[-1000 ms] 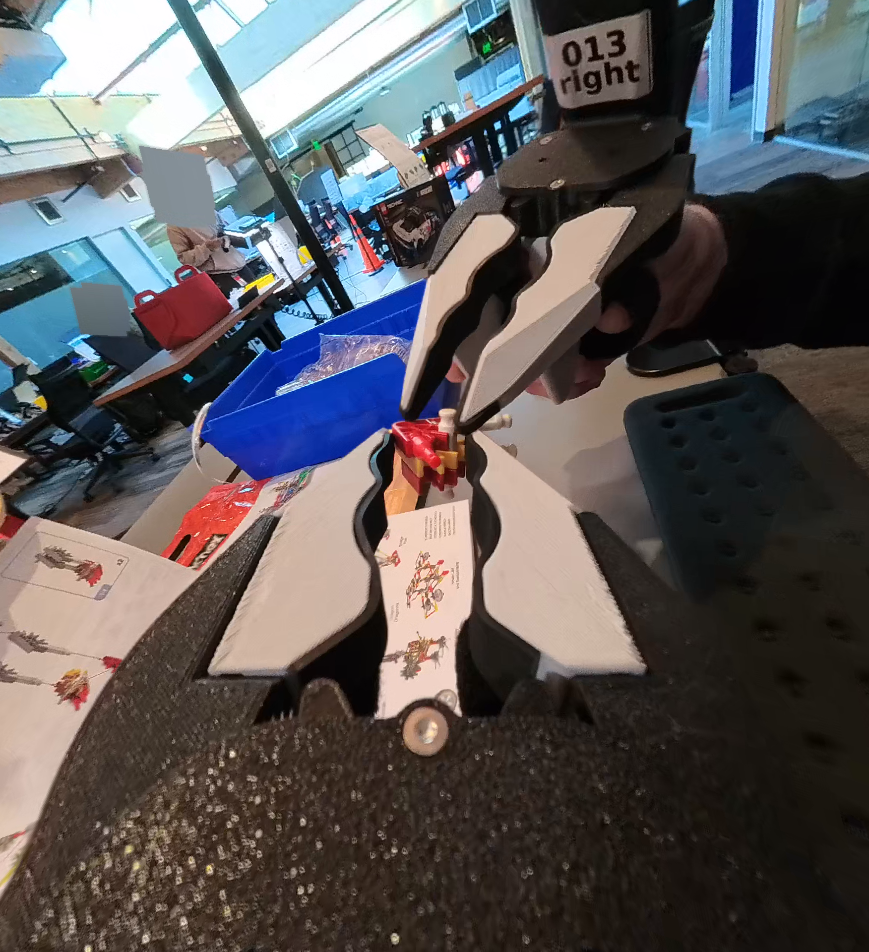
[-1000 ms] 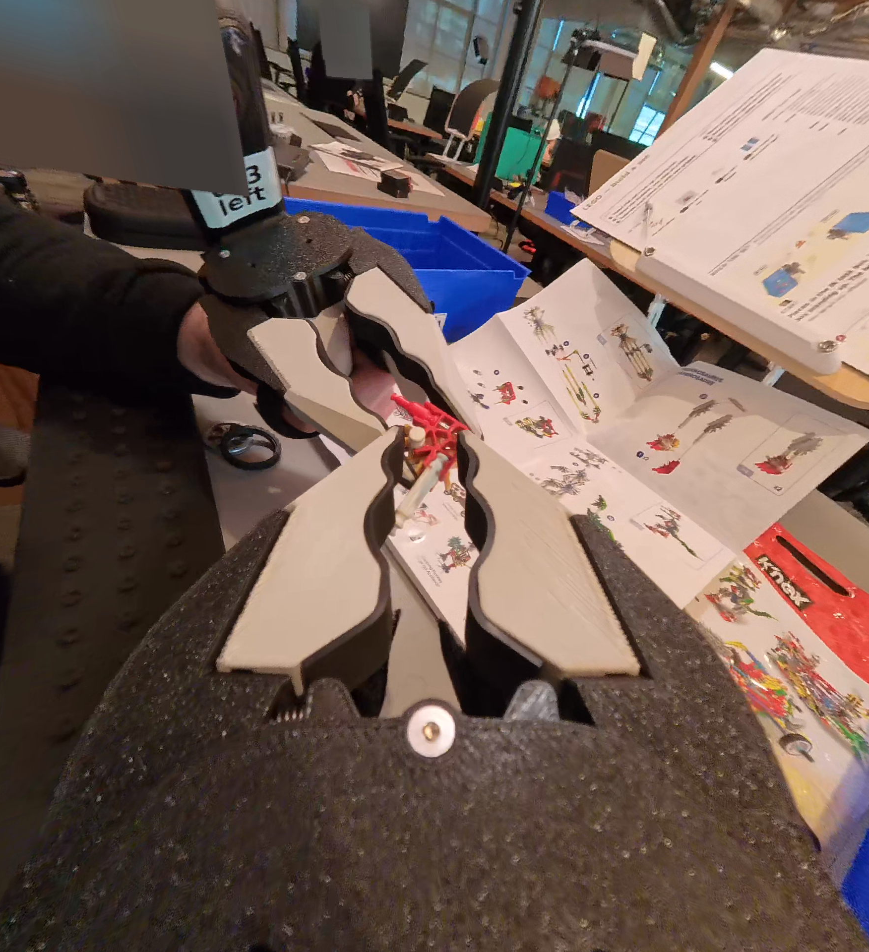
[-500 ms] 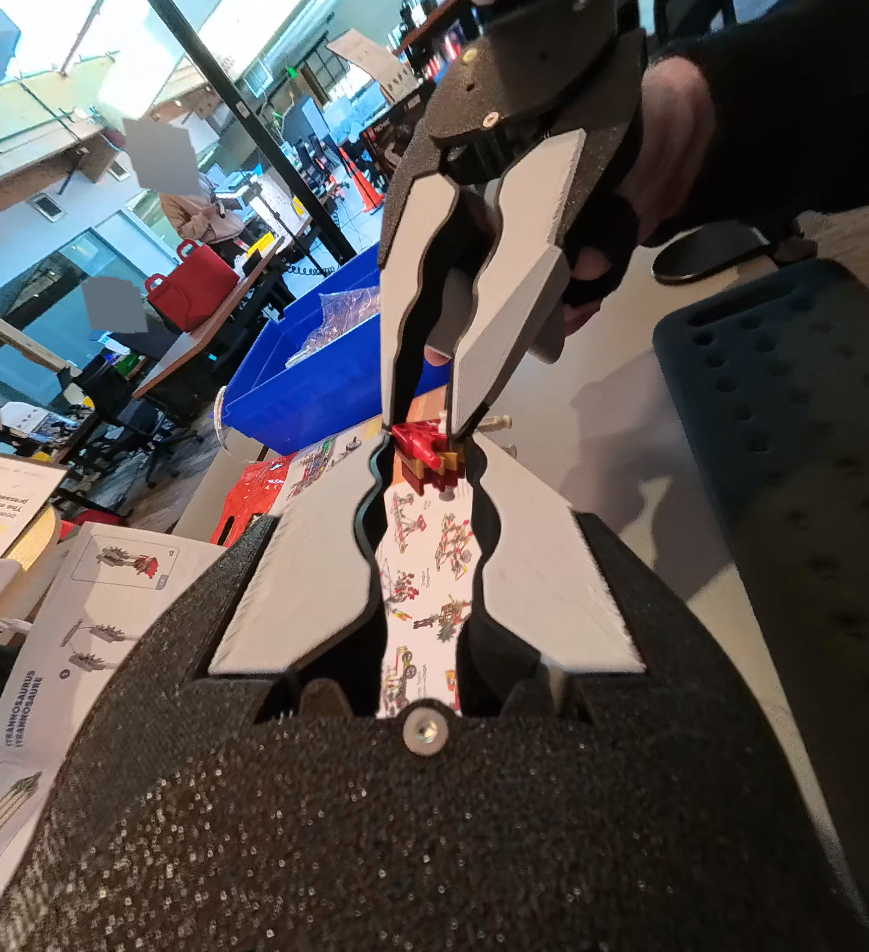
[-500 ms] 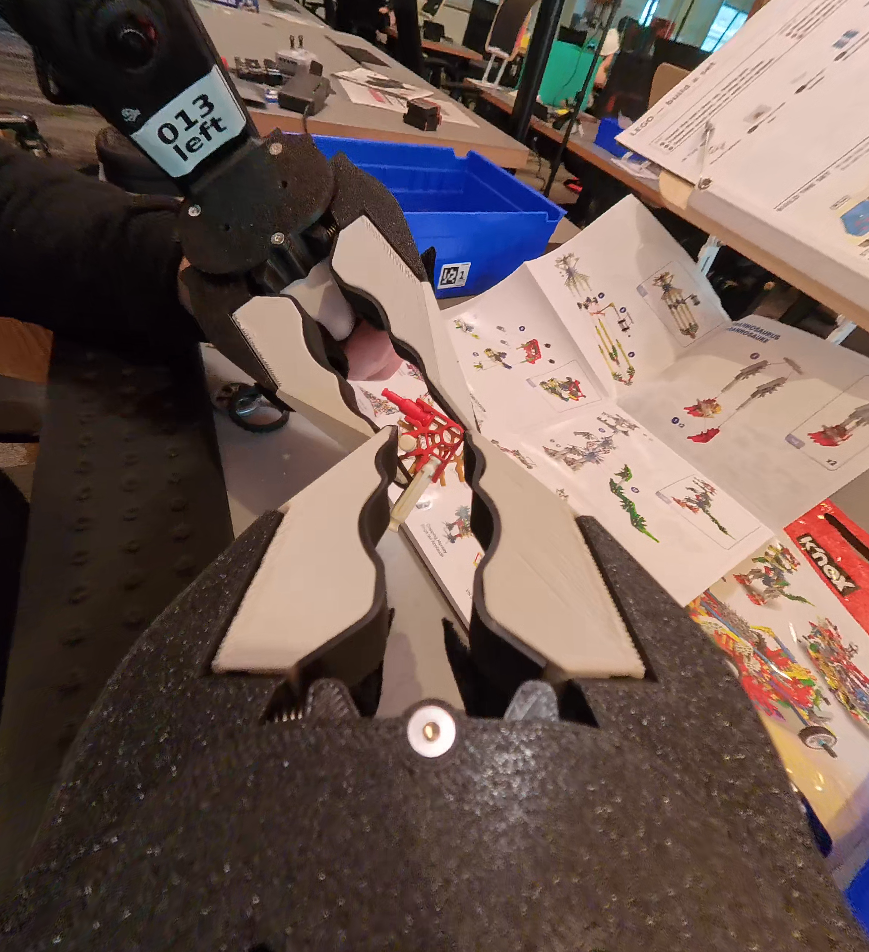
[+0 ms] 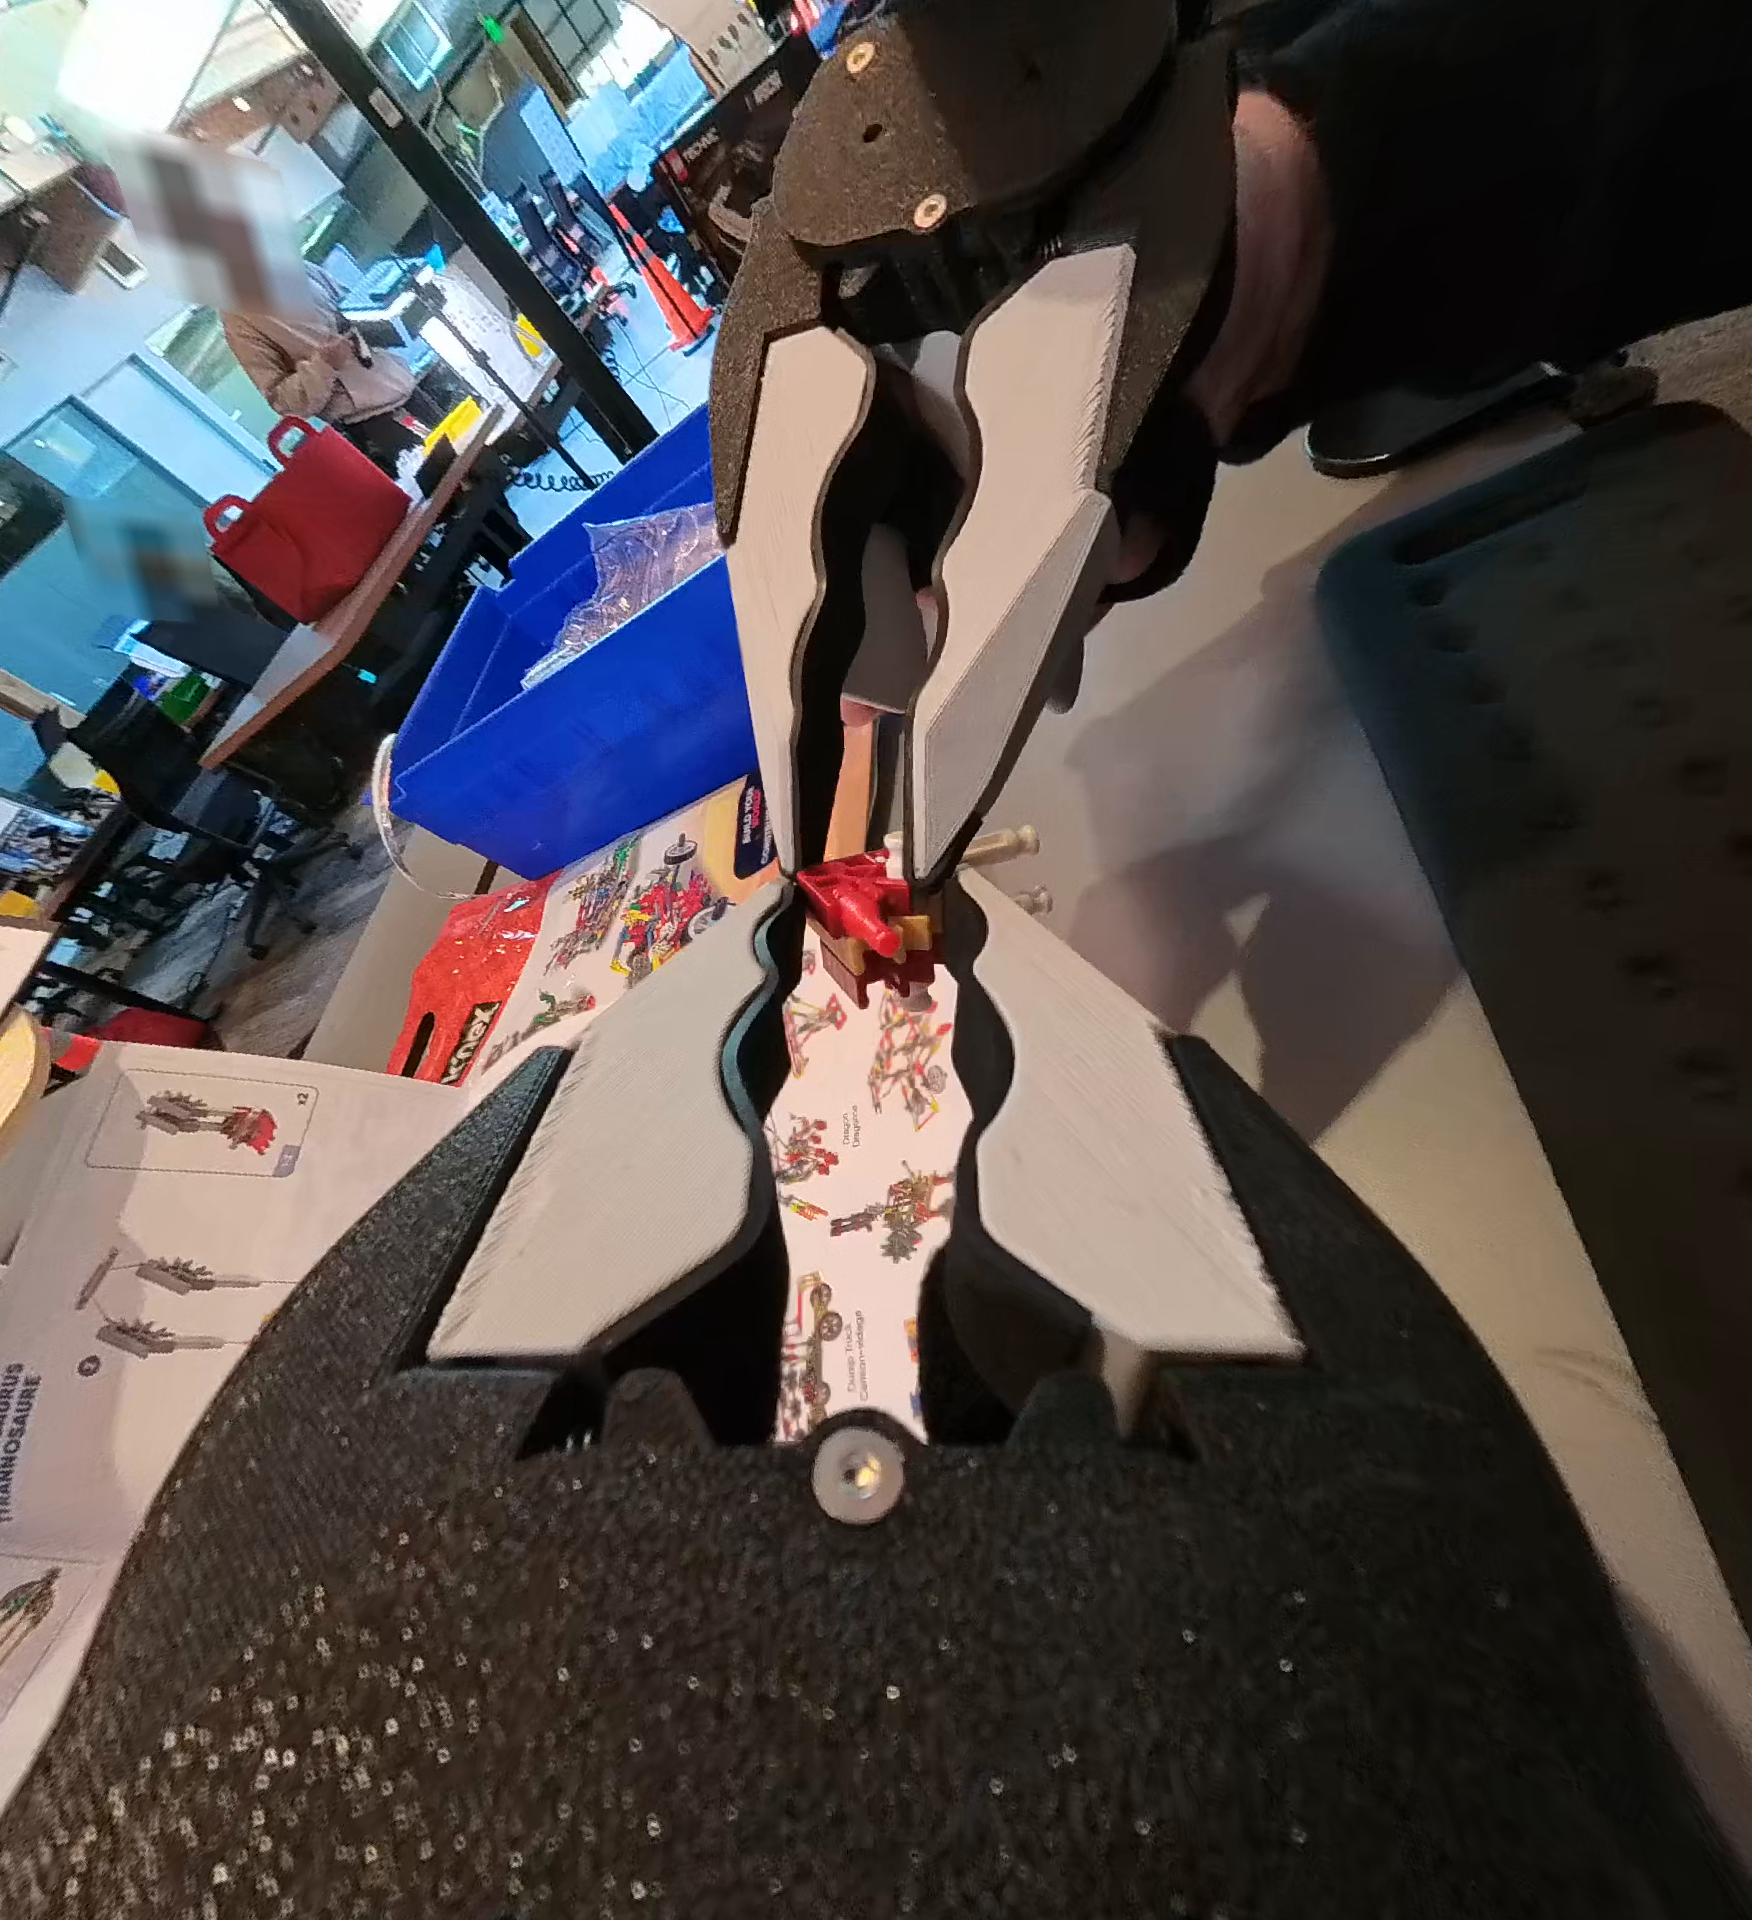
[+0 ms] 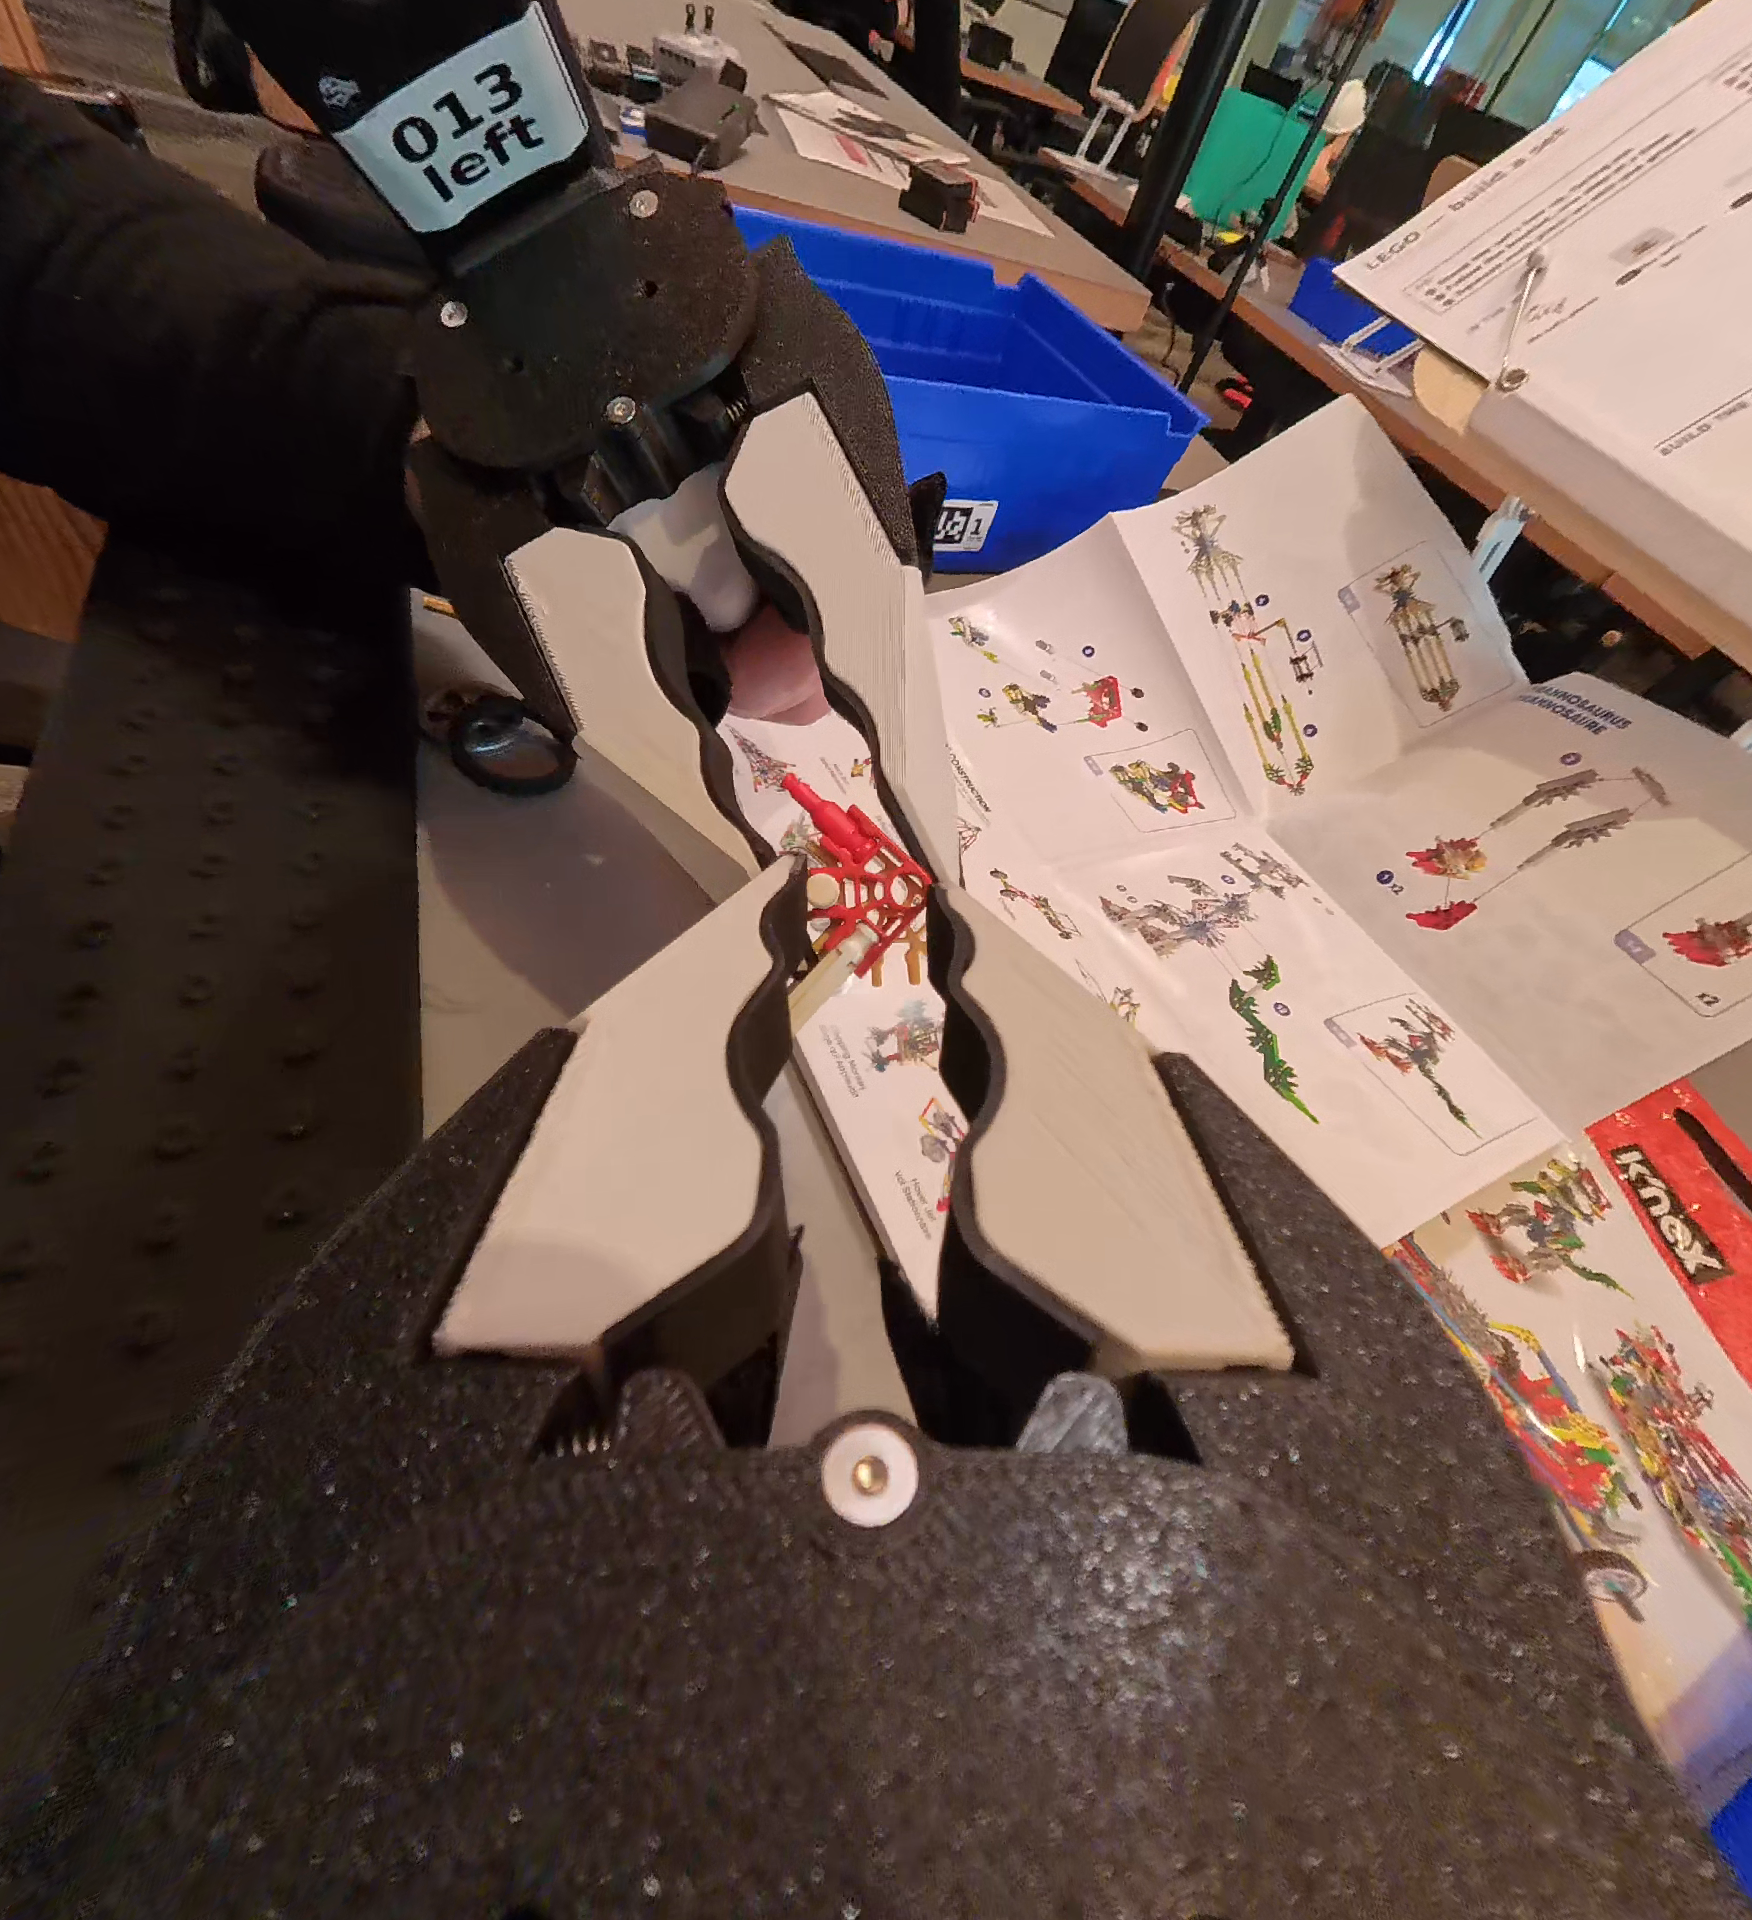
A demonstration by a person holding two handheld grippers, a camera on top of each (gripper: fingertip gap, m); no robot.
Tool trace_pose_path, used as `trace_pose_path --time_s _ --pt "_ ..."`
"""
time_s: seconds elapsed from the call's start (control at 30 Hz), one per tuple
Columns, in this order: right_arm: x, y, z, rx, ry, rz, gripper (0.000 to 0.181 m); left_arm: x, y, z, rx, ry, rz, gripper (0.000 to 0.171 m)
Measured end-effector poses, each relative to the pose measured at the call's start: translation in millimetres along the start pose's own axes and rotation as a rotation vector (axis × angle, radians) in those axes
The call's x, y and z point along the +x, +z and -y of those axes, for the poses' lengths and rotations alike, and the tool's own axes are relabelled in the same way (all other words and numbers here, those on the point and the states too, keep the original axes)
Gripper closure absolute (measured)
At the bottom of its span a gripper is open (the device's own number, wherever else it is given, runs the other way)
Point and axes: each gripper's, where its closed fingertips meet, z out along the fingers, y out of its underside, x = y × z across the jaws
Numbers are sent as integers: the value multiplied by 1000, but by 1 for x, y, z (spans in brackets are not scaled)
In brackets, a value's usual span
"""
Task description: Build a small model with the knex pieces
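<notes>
Blue bin (image 6: 1007,416) behind; grey tabletop (image 6: 539,914) bare leftward.

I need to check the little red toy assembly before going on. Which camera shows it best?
The right wrist view: the red toy assembly sits in the open there, showing its web-like red piece, a red peg and a pale rod. The left wrist view shows only a small red and tan end, crowded between the left gripper and right gripper.

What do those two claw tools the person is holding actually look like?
Both match: the left gripper and right gripper have speckled black bodies and two pale grey, wavy-edged fingers lined in black. Each carries a pale label. The person wears black sleeves.
</notes>
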Motion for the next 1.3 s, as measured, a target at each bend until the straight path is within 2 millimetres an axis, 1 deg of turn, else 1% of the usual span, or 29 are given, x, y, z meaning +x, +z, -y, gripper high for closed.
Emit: trace_pose_path --time_s 0.17,0.27,0.33,0.43,0.6,0.63,0.7,0.8,0.87,0.93,0.97,1.0,1.03,1.07,1.17,1.2,1.23,1.27,1.3 --pt "6 -2 -3 -13 -40 -5 162 -2 3 -2 -11 -5 -19 152" --pt "10 -2 -6 -19 -41 3 163 -3 8 -4 -32 3 -33 153" --pt "15 -4 -6 -5 -26 2 164 -5 11 -2 -31 -5 -28 153" --pt "20 -4 -8 -1 -23 -10 165 -9 16 -4 -61 36 -16 154" --pt "26 -1 -21 -31 -18 -7 165 -10 25 -12 -111 59 -8 156" --pt "26 0 -26 -50 -17 -4 165 -8 28 -18 -136 71 -9 155" --pt "21 -1 -36 -70 -20 8 164 -2 32 -24 -134 21 -16 153" --pt "9 1 -56 -98 20 43 163 16 37 -39 -201 -8 -68 147" --pt "-1 4 -71 -136 22 62 162 30 38 -49 -201 -70 -122 147" --pt "-9 6 -81 -173 25 89 161 41 40 -57 -245 -51 -143 145" --pt "-11 6 -85 -183 27 97 161 44 40 -61 -265 -47 -144 142" --pt "-12 6 -86 -185 36 101 161 44 39 -65 -284 -63 -135 136" --pt "-13 6 -86 -181 47 107 161 43 38 -65 -281 -78 -133 133" --pt "-14 6 -86 -181 50 110 161 46 37 -66 -286 -88 -149 137" --pt "-15 8 -87 -186 43 113 161 50 34 -71 -316 -37 -138 137" --pt "-16 9 -87 -185 43 114 161 52 32 -72 -322 -32 -146 140" --pt "-17 10 -87 -184 39 117 161 53 32 -71 -319 -10 -143 140" --pt "-18 10 -87 -188 32 117 161 56 32 -71 -325 16 -153 146" --pt "-19 10 -88 -192 33 122 161 57 33 -72 -333 14 -153 146"
